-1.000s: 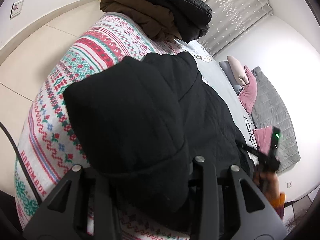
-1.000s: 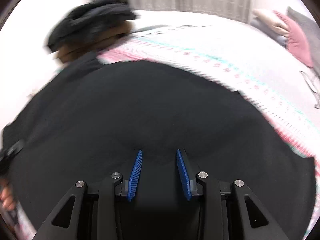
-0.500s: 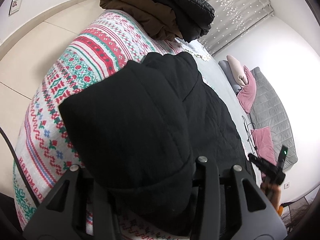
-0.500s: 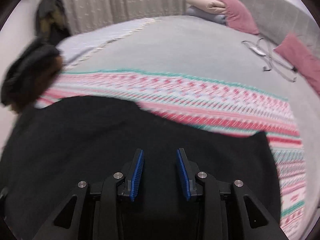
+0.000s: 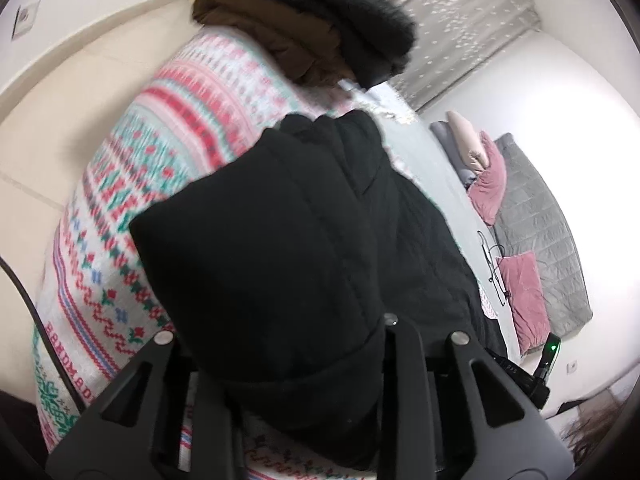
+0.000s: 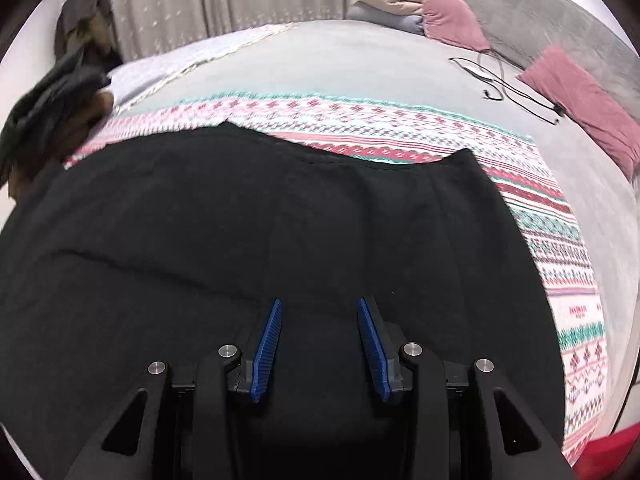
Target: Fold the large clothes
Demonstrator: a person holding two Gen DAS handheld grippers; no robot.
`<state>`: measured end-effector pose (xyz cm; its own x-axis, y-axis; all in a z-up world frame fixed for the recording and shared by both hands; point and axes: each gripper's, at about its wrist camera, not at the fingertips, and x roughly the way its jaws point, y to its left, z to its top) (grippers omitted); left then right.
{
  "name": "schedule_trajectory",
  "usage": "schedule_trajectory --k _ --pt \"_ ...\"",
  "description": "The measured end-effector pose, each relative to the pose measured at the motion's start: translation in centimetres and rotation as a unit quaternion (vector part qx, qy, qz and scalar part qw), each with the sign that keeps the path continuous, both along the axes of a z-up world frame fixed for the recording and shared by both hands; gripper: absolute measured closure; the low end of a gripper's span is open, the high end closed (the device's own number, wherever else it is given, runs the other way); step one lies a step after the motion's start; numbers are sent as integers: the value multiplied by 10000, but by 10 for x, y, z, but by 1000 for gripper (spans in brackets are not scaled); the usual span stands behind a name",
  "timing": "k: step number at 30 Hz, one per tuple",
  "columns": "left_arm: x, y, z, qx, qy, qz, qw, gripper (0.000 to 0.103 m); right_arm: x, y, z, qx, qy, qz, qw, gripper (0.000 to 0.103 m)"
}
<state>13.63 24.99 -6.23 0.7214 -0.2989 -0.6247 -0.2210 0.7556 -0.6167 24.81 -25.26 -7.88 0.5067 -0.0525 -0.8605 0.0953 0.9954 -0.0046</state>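
A large black quilted jacket (image 5: pixel 304 216) lies on a patterned red, green and white blanket (image 5: pixel 132 208) on the bed. My left gripper (image 5: pixel 296 364) is shut on the jacket's ribbed hem, which bunches over its fingers and hides the tips. In the right wrist view the jacket (image 6: pixel 280 216) spreads flat across the blanket (image 6: pixel 560 240). My right gripper (image 6: pixel 318 332) is open just above the jacket, its blue pads (image 6: pixel 270 340) apart and empty. The right gripper's body also shows at the left wrist view's lower right (image 5: pixel 536 376).
A pile of brown and black coats (image 5: pixel 320 28) sits at the blanket's far end, also in the right wrist view (image 6: pixel 52 100). Pink and beige pillows (image 6: pixel 440 12) and a black cable (image 6: pixel 504 88) lie on the grey bedsheet. Curtains hang behind. Tiled floor (image 5: pixel 48 128) lies left.
My right gripper has swung to the right across the jacket and now faces the pillows. My left gripper keeps its hold and has shifted slightly, with the jacket's hem still in it.
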Motion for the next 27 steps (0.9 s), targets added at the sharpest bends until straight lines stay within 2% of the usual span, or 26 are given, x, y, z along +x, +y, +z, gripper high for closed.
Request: schedule_trajectory --k 4,7,11,14,17,20,24,27 --pt "-5 -16 27 464 -534 -196 9973 75 -32 7 20 553 -110 197 9982 58" --pt "-8 -32 50 812 -947 -381 9915 75 -48 25 31 1014 -230 533 9931 54" --pt "-9 -60 86 1238 -1532 -736 9776 76 -71 40 42 1244 -334 788 9885 50" --pt "-7 -90 113 1399 -1965 -1085 9644 76 -86 38 47 1364 -382 831 9864 47" --pt "0 -127 136 1367 -2305 -1568 9506 76 -98 30 50 1517 -406 794 9844 44" --pt "6 -174 156 1330 -2607 -2139 9320 76 -109 17 56 1678 -484 659 9824 40" --pt "6 -230 166 1128 -2878 -2848 9074 76 -126 2 68 1586 -657 483 9840 33" --pt "3 -272 159 1039 -2888 -3403 8888 76 -143 -14 77 1554 -787 287 9843 32"
